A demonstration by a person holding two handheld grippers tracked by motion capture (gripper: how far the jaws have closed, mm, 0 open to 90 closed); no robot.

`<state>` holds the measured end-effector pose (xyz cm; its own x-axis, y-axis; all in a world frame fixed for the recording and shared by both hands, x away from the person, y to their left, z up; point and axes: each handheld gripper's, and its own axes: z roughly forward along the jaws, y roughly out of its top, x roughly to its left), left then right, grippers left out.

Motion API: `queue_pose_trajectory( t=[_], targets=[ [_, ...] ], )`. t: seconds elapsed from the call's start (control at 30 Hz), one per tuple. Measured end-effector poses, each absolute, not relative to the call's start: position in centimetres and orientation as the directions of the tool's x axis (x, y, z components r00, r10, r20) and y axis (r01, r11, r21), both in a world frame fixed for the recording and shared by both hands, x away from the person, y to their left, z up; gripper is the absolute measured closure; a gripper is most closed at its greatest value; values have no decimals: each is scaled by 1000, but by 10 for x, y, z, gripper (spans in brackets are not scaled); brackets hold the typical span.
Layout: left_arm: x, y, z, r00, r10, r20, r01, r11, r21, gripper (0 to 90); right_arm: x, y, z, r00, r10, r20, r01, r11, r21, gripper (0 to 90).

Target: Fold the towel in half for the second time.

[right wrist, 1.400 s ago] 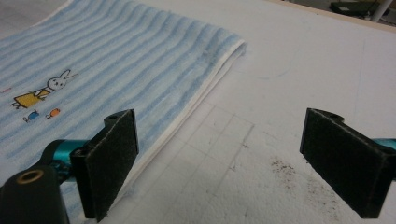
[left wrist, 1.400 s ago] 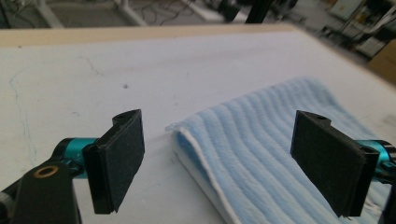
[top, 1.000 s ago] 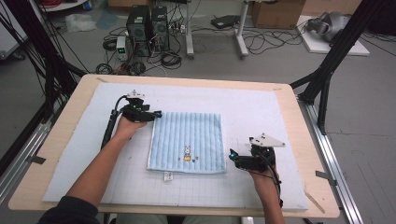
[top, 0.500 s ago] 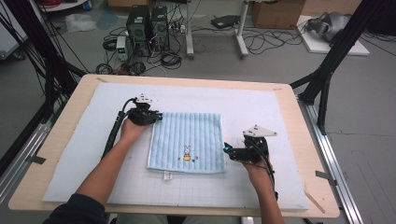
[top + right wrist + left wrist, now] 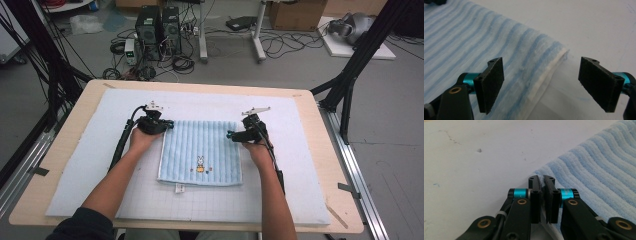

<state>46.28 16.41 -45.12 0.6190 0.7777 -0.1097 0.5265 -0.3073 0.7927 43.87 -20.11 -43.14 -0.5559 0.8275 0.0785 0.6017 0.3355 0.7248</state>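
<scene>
A light blue ribbed towel (image 5: 200, 150) with a small embroidered rabbit lies flat on the white mat (image 5: 300, 165). My left gripper (image 5: 167, 125) is at the towel's far left corner. In the left gripper view its jaws (image 5: 541, 180) are pressed together with the towel (image 5: 599, 170) edge pinched between them. My right gripper (image 5: 231, 135) is at the far right corner. In the right gripper view it (image 5: 542, 67) stands open, one pad over the towel (image 5: 474, 37) and the other over bare mat, with the white hem between them.
The gridded mat covers most of a wooden table (image 5: 75, 125). A small white tag (image 5: 179, 188) sticks out from the towel's near edge. Black frame legs (image 5: 350, 75) stand at the table's far corners. Computers and cables lie on the floor beyond.
My right gripper has travelled away from me along the towel's right edge, from its near part to the far right corner. The left gripper has barely moved.
</scene>
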Motion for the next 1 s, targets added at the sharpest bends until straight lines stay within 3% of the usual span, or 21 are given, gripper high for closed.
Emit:
queue_pose_trajectory(
  t=[0.07,0.27,0.53,0.63,0.77,0.9,1.0],
  targets=[
    [463,164,-451,614,781,-117,531,-298,793,843,446,-197,-434,-551,832,68,608,345,715,259],
    [463,165,-451,609,783,-127,538,-291,791,843,461,-182,-439,-538,842,26,628,380,679,478],
    [462,164,-452,604,787,-127,539,-286,792,849,463,-179,-438,-570,816,95,640,370,673,798],
    [462,165,-451,595,791,-139,548,-274,790,854,462,-177,-437,-572,818,57,627,391,674,822],
    [461,165,-449,570,813,-122,523,-245,816,857,458,-170,-430,-569,820,-66,549,439,711,828],
    [460,171,-433,558,817,-144,453,-155,878,859,457,-170,-422,-552,831,-67,521,406,751,827],
    [455,173,-428,594,795,-126,436,-186,881,858,453,-174,-417,-551,832,-62,502,389,772,819]
  ],
)
